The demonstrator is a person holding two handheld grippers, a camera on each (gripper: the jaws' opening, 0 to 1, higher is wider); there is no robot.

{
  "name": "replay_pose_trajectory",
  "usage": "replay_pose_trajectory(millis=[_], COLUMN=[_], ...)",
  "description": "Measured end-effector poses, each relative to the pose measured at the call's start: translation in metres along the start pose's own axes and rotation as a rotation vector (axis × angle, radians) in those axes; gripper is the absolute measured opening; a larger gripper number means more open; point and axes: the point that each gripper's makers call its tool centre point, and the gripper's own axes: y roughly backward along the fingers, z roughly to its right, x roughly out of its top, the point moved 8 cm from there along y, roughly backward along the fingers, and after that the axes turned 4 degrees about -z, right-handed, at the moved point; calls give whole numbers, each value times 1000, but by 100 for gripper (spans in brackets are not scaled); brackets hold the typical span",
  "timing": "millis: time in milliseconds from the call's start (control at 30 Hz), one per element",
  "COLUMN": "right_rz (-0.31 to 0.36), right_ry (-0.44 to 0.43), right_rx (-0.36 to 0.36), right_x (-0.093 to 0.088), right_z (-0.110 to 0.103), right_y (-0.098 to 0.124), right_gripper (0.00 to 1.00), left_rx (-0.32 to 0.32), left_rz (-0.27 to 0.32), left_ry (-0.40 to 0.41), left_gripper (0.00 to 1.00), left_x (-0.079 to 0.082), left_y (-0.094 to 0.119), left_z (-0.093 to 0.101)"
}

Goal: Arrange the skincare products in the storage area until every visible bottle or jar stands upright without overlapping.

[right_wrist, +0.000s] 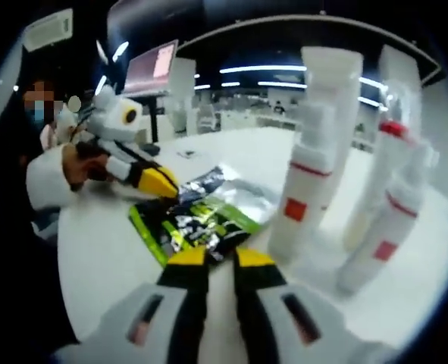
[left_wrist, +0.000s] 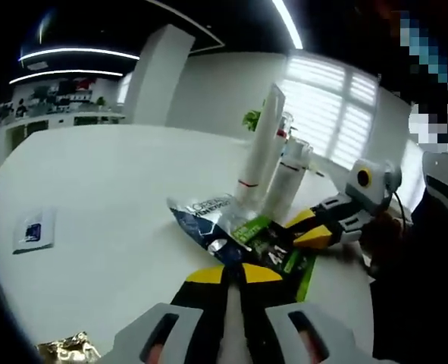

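Several white tubes and bottles with red bands stand upright on the white table: a tall tube [left_wrist: 262,144] and a bottle [left_wrist: 287,180] in the left gripper view, and bottles [right_wrist: 307,182] [right_wrist: 390,220] in the right gripper view. A green and black sachet [left_wrist: 275,249] [right_wrist: 187,225] lies flat in front of them, overlapping a blue and silver sachet [left_wrist: 199,217] [right_wrist: 222,184]. My left gripper [left_wrist: 235,274] [right_wrist: 161,183] is shut, its tips at the sachets' edge. My right gripper [right_wrist: 220,262] [left_wrist: 312,231] has its jaws slightly apart at the green sachet's opposite edge.
A small white card with a blue mark [left_wrist: 32,230] lies far left on the table [left_wrist: 117,197]. A crumpled gold wrapper [left_wrist: 68,349] sits near the front edge. A hand [right_wrist: 79,163] holds the left gripper. Shelves and a column stand beyond the table.
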Motion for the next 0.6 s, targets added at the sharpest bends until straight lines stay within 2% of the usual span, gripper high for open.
replay_pose_trajectory(millis=[133, 367, 600], right_rz=[-8, -6, -7], right_ry=[22, 13, 19], right_rx=[-11, -13, -14], right_x=[1, 0, 0], right_z=[1, 0, 0], right_y=[1, 2, 2], right_gripper=[13, 12, 11], left_rx=[-12, -5, 11], left_rz=[5, 9, 34], left_ry=[17, 13, 23], left_gripper=[6, 9, 9], left_x=[-1, -1, 2], left_y=[1, 0, 12], left_z=[-1, -2, -6])
